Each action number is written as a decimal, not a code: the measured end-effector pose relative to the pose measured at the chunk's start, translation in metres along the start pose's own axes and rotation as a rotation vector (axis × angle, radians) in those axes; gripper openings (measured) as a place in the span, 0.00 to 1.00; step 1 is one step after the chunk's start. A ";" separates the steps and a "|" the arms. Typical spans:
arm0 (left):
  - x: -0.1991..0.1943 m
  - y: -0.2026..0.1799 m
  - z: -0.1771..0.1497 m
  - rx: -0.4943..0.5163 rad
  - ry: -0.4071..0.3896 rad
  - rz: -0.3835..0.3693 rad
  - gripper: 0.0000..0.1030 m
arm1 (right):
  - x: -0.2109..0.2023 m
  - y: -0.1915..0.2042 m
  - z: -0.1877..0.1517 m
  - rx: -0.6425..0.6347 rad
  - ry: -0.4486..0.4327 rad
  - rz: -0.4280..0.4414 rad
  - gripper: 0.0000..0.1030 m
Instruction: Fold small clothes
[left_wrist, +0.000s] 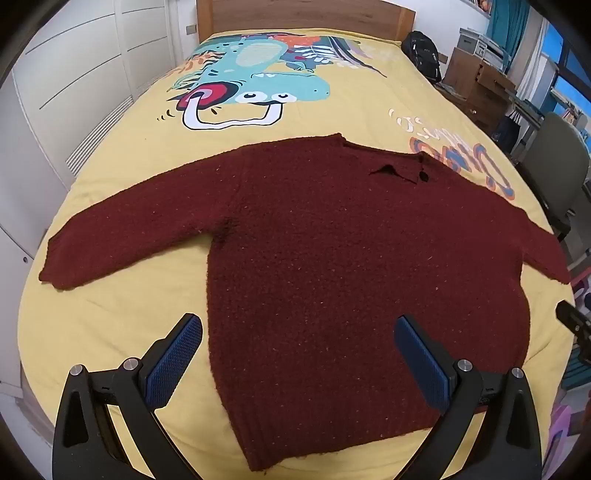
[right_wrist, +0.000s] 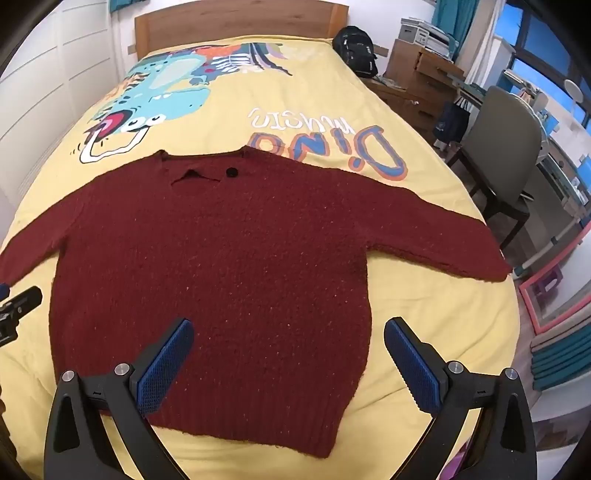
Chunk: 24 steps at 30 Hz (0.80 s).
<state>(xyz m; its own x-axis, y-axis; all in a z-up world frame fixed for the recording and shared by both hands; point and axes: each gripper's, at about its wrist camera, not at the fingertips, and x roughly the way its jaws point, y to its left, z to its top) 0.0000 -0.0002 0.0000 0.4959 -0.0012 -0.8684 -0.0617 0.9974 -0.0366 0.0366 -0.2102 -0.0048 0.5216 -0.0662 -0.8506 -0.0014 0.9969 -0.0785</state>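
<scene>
Nearest the left wrist camera, the left hand-held gripper (left_wrist: 297, 332) is seen spread wide, nothing held, its blue pads (left_wrist: 173, 360) poised over the hem end of a dark red knitted sweater (left_wrist: 332, 258). The right hand-held gripper (right_wrist: 288, 332) is likewise held wide open and empty, its pads (right_wrist: 412, 365) flanking the hem's corner at 5 o'clock in the right wrist view. The sweater (right_wrist: 221, 266) is laid flat on a bed, sleeves spread toward 9 and 3 o'clock, its neck with a dark button (right_wrist: 231, 172) pointed toward 12 o'clock. The bed is covered by a yellow bedspread (left_wrist: 110, 332) printed with a teal dinosaur (left_wrist: 266, 70) and lettering (right_wrist: 332, 144). Beyond it, at 12 o'clock, a wooden headboard (left_wrist: 303, 14) is seen. White wardrobe doors (left_wrist: 74, 74) are ranged at 10 o'clock. At 1 to 3 o'clock a black backpack (right_wrist: 356, 46), cardboard boxes (right_wrist: 421, 66) and a grey chair (right_wrist: 506, 147) are placed beside windows (right_wrist: 539, 70) with teal curtains.
</scene>
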 end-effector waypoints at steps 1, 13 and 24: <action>0.000 -0.001 0.000 0.001 0.001 0.002 0.99 | 0.000 0.000 0.001 0.002 0.003 0.002 1.00; 0.005 0.005 -0.001 -0.017 0.002 -0.019 0.99 | 0.006 0.005 -0.003 -0.014 0.030 0.019 1.00; 0.005 0.012 -0.004 -0.031 0.008 -0.011 0.99 | 0.005 0.003 -0.004 -0.012 0.038 0.019 1.00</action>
<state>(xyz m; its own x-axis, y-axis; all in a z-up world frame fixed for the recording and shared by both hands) -0.0016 0.0113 -0.0062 0.4902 -0.0131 -0.8715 -0.0832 0.9946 -0.0617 0.0356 -0.2078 -0.0112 0.4884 -0.0495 -0.8712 -0.0213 0.9974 -0.0686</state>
